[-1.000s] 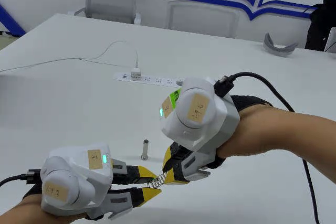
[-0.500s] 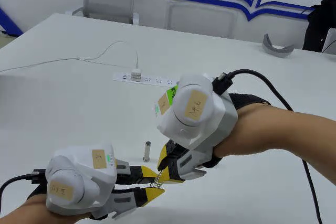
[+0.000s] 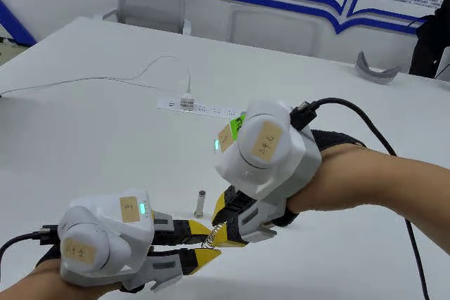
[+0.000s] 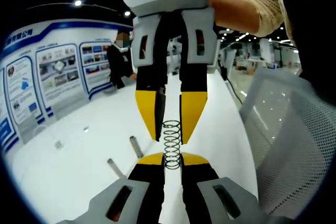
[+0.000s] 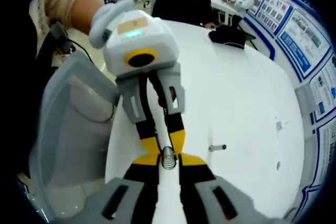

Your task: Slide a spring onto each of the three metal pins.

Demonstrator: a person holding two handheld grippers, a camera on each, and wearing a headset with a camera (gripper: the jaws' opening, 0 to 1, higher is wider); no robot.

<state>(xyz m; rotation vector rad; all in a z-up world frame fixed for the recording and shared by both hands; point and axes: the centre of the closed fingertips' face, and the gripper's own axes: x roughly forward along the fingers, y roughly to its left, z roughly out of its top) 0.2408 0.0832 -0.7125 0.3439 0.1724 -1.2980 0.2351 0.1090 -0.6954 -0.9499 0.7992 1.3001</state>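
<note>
- They're closing up: the white left gripper (image 4: 172,159) with yellow-tipped jaws and its matching right gripper (image 5: 167,160) sit tip to tip now, nearer than a second ago. Less of the small silver coil spring (image 4: 171,142) shows between them.
- Both pairs of jaws are pinching it, left on one end and right on the other. It's in the air, just on the person's side of the short upright metal pin (image 3: 200,203).
- To me that reads as a handover or re-grip, not threading yet, and that pin is bare.
- In the head view the jaw tips cover nearly the whole spring, so its line-up with the pin can't be judged.
- In the left gripper view a second bare pin (image 4: 114,167) stands near the first, and specks beyond it are too small to name.
- I can't tell which gripper is really carrying the spring.
</note>
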